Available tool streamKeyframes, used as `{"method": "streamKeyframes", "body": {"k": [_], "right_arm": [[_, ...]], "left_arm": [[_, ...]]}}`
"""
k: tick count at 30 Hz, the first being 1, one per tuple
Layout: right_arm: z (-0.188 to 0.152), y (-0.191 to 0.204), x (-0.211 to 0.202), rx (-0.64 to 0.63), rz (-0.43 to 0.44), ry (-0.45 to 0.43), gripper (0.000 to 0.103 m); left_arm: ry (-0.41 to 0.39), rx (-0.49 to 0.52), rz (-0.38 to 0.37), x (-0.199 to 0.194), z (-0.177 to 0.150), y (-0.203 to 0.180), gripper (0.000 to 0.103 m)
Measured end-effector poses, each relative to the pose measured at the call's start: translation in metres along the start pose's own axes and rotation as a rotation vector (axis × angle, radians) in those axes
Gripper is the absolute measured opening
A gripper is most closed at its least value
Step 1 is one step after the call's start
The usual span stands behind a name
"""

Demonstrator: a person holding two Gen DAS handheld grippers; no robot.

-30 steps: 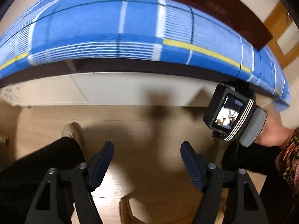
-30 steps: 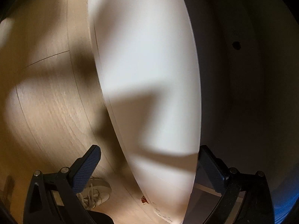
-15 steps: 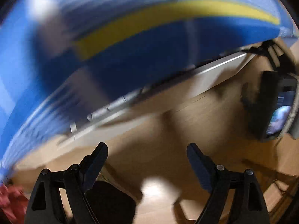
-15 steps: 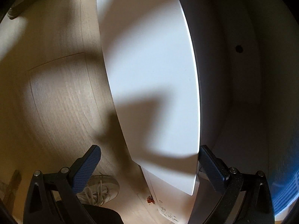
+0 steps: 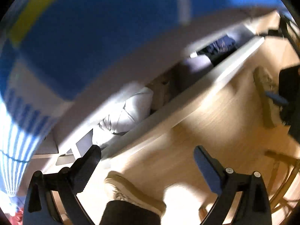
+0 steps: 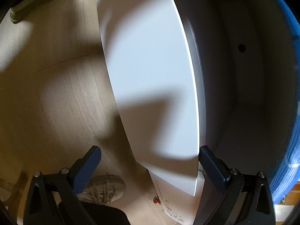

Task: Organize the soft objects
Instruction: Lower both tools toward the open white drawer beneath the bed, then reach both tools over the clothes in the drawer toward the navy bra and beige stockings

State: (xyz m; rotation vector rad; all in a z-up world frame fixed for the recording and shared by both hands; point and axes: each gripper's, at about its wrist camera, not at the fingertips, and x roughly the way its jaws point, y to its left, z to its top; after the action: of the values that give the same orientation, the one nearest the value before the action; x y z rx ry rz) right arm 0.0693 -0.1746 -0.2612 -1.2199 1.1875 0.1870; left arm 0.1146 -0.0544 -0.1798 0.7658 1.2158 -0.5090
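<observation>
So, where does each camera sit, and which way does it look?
Left wrist: on the left claw, looking steeply down at the open drawer with a white bundle, under the blue checked cover; shoes and dark trouser legs show.
Right wrist: on the right claw, looking down along a white panel; one shoe shows.
Shared: the wooden floor and the blue cover.

My left-hand camera looks steeply down into the open drawer (image 5: 221, 71); my right sits close beside its white front (image 6: 150, 75), both sharing the wood floor (image 5: 215, 121).

Drawer (image 5: 221, 75) gap — blue bedding (image 5: 97, 37) overhead
</observation>
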Motion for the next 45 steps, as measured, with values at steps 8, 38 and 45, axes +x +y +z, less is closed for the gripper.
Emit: {"method": "streamKeyframes", "body": {"k": [8, 38, 45], "right_arm": [[-0.005, 0.016, -0.009, -0.005, 0.039, 0.013, 0.103], [-0.038, -0.058, -0.098, 0.666, 0.564, -0.089, 0.103], [-0.051, -0.083, -0.038, 1.067, 0.658, 0.086, 0.103]], "left_arm": [[0.028, 0.049, -0.004, -0.008, -0.013, -0.011, 0.102], [-0.039, -0.230, -0.236, -0.062, -0.014, 0.014, 0.102], [0.012, -0.575, -0.204, -0.030, -0.021, 0.063, 0.102]]}}
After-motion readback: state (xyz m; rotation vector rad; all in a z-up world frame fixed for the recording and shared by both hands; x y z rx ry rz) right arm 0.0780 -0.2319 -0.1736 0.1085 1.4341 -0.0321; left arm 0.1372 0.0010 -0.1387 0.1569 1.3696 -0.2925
